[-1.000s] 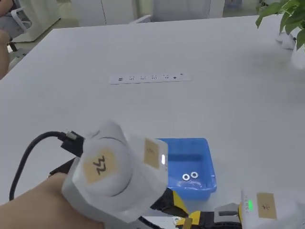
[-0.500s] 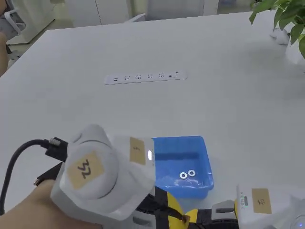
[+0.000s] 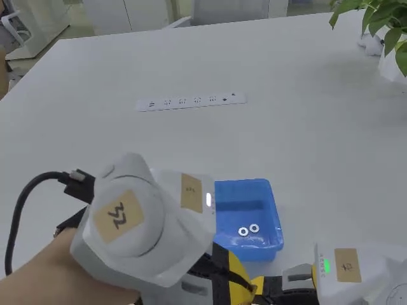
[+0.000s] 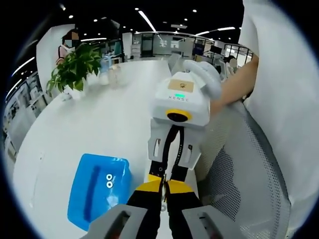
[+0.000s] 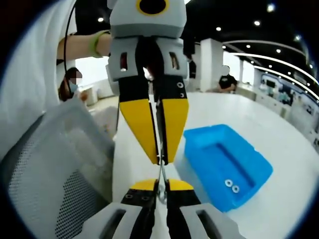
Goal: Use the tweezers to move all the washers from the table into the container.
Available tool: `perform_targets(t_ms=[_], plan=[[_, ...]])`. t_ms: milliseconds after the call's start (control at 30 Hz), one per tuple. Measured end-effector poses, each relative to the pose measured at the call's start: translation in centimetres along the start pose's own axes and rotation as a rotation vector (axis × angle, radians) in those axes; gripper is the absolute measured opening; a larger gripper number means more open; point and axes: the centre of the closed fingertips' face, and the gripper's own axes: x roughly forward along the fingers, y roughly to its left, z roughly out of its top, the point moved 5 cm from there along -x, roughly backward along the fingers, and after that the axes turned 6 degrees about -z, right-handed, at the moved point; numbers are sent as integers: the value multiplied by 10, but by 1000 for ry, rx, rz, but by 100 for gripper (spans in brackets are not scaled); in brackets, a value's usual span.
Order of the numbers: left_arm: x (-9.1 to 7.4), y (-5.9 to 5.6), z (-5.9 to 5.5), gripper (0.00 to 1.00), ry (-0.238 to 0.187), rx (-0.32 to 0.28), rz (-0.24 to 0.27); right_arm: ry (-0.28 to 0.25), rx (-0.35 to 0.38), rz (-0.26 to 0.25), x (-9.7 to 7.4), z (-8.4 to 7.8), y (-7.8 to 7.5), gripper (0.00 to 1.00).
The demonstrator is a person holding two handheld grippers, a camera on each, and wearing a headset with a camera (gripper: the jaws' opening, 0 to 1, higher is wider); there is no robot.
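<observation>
Little has shifted over the past second: the left gripper (image 4: 164, 189) and right gripper (image 5: 162, 186) remain tip to tip at the near edge of the white counter (image 3: 191, 146), the left one's bulky white body drifting only slightly. Between them runs a pair of slim steel tweezers (image 5: 160, 134). The left jaws are pinched on the shaft, while the right jaws are drawn almost together around the looped end; whether they press on it cannot be told. Just beside the meeting jaws, on the side away from the person, sits the blue rectangular plastic container (image 3: 245, 184), with two small silver ring washers (image 3: 248, 230) already inside.

This looks like a handover or re-seating of the tweezers. It would go best with one pair of jaws holding firm until the other has a sure hold, and the tool kept in line with the jaws.

The person's left forearm (image 3: 44, 279) reaches in low, its gripper turned inward to face the right one.
</observation>
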Motion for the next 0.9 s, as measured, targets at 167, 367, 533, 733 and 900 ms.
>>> perform_targets(t_ms=[167, 367, 533, 733, 900], plan=[[7, -2, 1, 0, 33, 21, 18, 5, -5, 0, 0, 1, 0, 3], [6, -4, 1, 0, 22, 13, 14, 13, -8, 1, 0, 1, 1, 4], [5, -5, 0, 0, 9, -10, 21, -37, 17, 36, 4, 13, 6, 13], [-12, -14, 3, 0, -164, -143, 141, -31, 23, 16, 6, 9, 9, 3], [-52, -24, -1, 0, -390, -273, 416, -31, 1, 22, 8, 8, 18, 3]])
